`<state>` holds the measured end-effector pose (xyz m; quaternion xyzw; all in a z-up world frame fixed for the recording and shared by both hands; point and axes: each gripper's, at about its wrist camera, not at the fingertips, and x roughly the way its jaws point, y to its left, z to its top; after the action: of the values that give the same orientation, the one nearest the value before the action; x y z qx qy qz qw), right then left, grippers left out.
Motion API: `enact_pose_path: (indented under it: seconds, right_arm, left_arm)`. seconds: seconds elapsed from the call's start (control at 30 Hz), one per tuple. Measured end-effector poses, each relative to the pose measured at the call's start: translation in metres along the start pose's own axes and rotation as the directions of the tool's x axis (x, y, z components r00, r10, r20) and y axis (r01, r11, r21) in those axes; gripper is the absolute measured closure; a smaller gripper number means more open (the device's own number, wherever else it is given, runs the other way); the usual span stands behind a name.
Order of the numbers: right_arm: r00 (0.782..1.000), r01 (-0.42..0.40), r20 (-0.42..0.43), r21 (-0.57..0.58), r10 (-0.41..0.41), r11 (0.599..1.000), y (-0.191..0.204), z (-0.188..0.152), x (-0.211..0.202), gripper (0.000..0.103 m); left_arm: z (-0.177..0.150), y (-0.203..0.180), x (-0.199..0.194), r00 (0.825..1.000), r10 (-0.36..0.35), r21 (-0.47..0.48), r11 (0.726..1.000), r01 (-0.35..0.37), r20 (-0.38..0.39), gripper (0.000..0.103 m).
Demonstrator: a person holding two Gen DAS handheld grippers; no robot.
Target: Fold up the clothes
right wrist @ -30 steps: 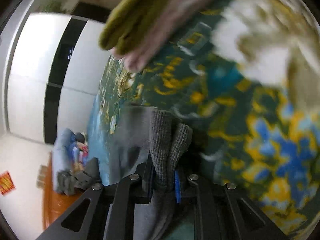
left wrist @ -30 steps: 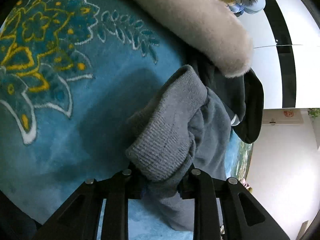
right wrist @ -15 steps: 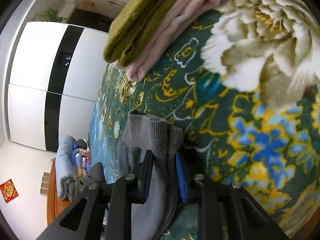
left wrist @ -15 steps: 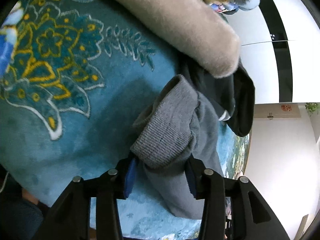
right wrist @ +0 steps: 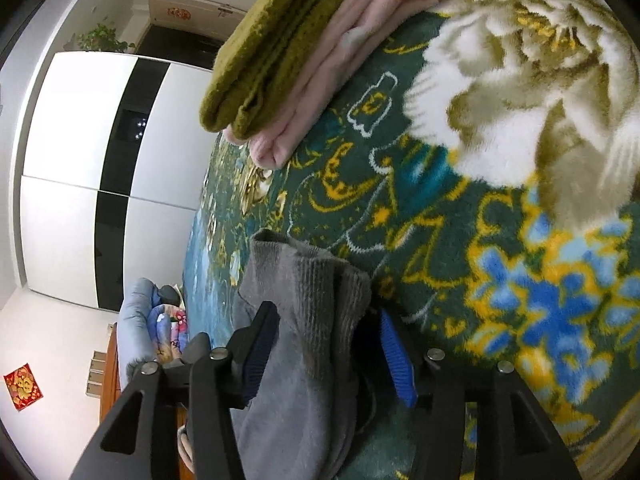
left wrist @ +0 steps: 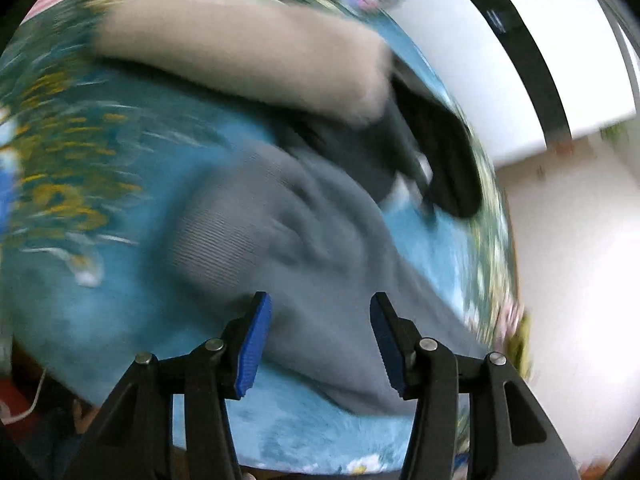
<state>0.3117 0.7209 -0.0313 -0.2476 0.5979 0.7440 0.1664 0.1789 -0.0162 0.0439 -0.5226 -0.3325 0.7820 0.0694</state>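
A grey knit garment [left wrist: 304, 248] lies on the blue patterned blanket [left wrist: 100, 280]. My left gripper [left wrist: 320, 332] is open just above it, its blue pads apart and holding nothing. The view is blurred by motion. In the right wrist view the same grey garment [right wrist: 316, 320] lies bunched, ribbed cuff up, between the jaws of my right gripper [right wrist: 328, 344], which stand open around it without pinching.
A beige fleece roll [left wrist: 248, 48] and a dark garment [left wrist: 440, 160] lie beyond the grey one. A folded olive piece [right wrist: 272, 44] rests on a folded pink piece [right wrist: 340, 60] on the floral blanket [right wrist: 520, 160]. White and black wardrobe doors [right wrist: 100, 168] stand behind.
Both grippers have opened and let go of the grey garment. The left gripper has pulled back quickly, and the garment now lies flatter on the blanket.
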Motion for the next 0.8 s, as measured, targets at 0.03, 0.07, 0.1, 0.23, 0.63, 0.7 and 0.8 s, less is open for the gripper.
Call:
enact_pose_path:
  seconds: [0.03,0.07,0.1,0.23,0.63,0.7,0.8]
  right_arm:
    - [1.000,-0.006,-0.002,0.003,0.006,1.000,-0.002,0.001,0.000,0.048]
    - [1.000,-0.013,-0.001,0.007,0.013,1.000,-0.005,0.001,0.000,0.048]
    - [1.000,-0.020,-0.001,0.012,0.020,1.000,-0.006,0.001,0.000,0.048]
    - [0.999,-0.048,0.000,0.006,0.048,0.999,-0.008,0.004,0.002,0.048]
    - [0.999,-0.038,-0.033,-0.032,0.037,0.999,-0.026,0.010,0.007,0.082]
    - [0.999,-0.025,-0.039,-0.029,0.024,0.999,-0.022,0.012,0.010,0.082]
    - [0.999,-0.025,-0.022,-0.047,0.024,0.999,-0.004,0.009,0.003,0.086]
  left_arm:
    - [-0.009,-0.017,0.016,0.999,0.002,0.048,0.999,0.000,-0.040,0.050]
    - [-0.018,-0.031,0.031,0.997,0.004,0.090,0.996,0.003,-0.078,0.050]
    - [-0.028,-0.045,0.045,0.993,0.006,0.129,0.992,0.009,-0.115,0.050]
    - [-0.064,-0.093,0.095,0.975,0.039,0.275,0.961,0.023,-0.219,0.050]
    - [-0.111,-0.130,0.141,0.952,0.199,0.420,0.903,-0.087,-0.231,0.051]
    - [-0.111,-0.130,0.137,0.954,0.195,0.403,0.911,-0.089,-0.229,0.051]
    - [-0.110,-0.122,0.119,0.960,0.164,0.366,0.928,-0.071,-0.228,0.051]
